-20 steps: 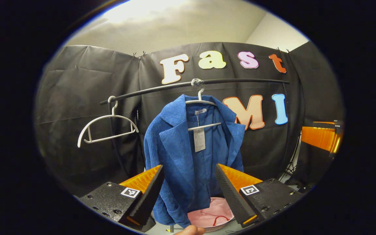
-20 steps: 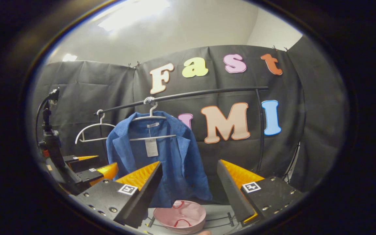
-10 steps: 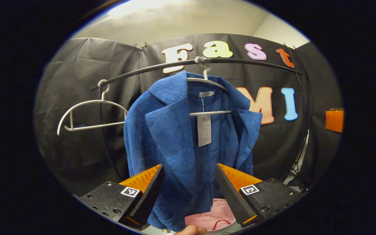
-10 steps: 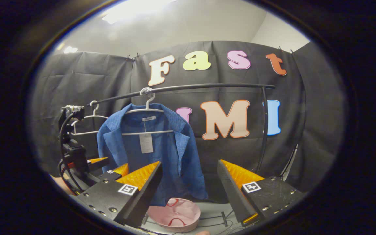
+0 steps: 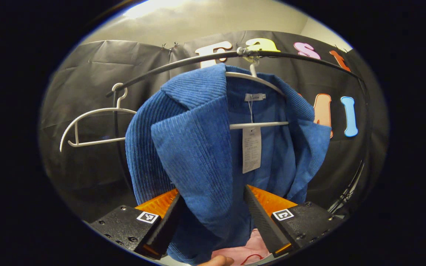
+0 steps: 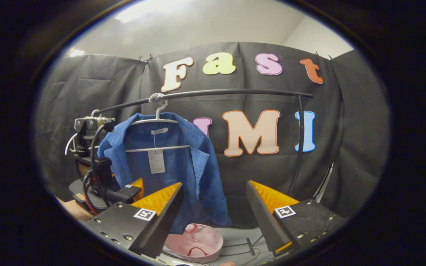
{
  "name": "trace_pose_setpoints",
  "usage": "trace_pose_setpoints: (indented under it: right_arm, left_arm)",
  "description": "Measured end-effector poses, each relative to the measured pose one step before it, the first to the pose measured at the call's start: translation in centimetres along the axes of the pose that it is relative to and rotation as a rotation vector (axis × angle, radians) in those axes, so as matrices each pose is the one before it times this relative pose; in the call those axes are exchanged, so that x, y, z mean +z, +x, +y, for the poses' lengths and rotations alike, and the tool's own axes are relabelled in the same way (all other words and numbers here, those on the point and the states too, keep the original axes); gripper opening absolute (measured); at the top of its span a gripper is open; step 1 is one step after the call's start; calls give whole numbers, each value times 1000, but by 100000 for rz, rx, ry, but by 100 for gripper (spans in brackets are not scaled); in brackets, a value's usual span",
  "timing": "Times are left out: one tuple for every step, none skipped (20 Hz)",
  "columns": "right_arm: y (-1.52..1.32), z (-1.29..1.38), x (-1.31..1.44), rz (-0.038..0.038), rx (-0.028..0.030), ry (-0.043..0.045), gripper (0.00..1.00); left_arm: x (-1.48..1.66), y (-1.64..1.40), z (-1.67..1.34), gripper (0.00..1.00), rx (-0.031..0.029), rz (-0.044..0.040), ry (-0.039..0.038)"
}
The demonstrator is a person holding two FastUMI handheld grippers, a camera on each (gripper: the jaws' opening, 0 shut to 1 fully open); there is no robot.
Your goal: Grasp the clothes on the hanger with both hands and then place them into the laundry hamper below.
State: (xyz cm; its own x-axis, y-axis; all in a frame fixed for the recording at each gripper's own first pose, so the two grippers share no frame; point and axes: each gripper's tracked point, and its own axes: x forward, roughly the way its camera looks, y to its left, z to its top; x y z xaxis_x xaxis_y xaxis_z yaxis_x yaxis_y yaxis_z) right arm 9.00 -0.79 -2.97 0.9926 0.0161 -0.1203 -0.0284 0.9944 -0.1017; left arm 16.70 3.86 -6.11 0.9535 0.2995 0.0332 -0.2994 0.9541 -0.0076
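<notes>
Hanging lengthwise downward, blue jacket (image 5: 198, 147) faces the wide-apart left gripper (image 5: 213, 218).

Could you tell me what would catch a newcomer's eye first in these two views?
The blue corduroy jacket on its white hanger under the black rail, looming in the left gripper view with the left gripper open around its front panel. Below sits the pink hamper, between the right gripper's open jaws.

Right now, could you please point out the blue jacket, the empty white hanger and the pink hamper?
blue jacket (image 5: 194, 147): left gripper view, front lapel.
empty white hanger (image 5: 87, 112): left gripper view, curved shoulder.
pink hamper (image 6: 213, 240): right gripper view, right rim.
</notes>
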Motion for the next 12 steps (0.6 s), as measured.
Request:
trace_pose_setpoints:
  right_arm:
    - [229,72,32,513,8,-452,100]
    - [103,27,-108,558,-161,-778,100]
    - [172,59,-65,468,-84,-943,100]
    - [243,128,-71,289,318,-683,100]
    - [46,228,-58,226,420,-233,100]
    - [83,231,-175,267,681,218,100]
    - [208,328,-198,747,1123,433,100]
    - [17,267,-306,842,1058,326,100]
    - [104,175,-246,1026,915,284,100]
    - [91,138,-307,941,682,136,100]
    - [-20,87,-169,687,447,156,97]
    - [-56,37,-202,416,375,225,100]
  left_arm:
    - [-243,263,-601,96,-3196,-19,-581]
    - [-270,455,-784,93,-4671,-123,-1231]
    - [-197,43,-596,90,-4461,1161,-288]
    - [-404,656,119,73,-1073,1395,117]
    - [-264,91,1163,57,3911,653,721]
    - [-199,283,1466,40,5879,644,451]
    - [-296,161,872,24,3611,548,1007]
    - [-86,331,876,14,4094,179,1649]
    - [4,-134,313,12,395,79,1523]
    - [277,78,-452,9,-4021,-1930,-435]
    - [335,-278,-579,8,-3709,-1019,-2747]
    - [43,-534,-535,6,-4151,626,-1029]
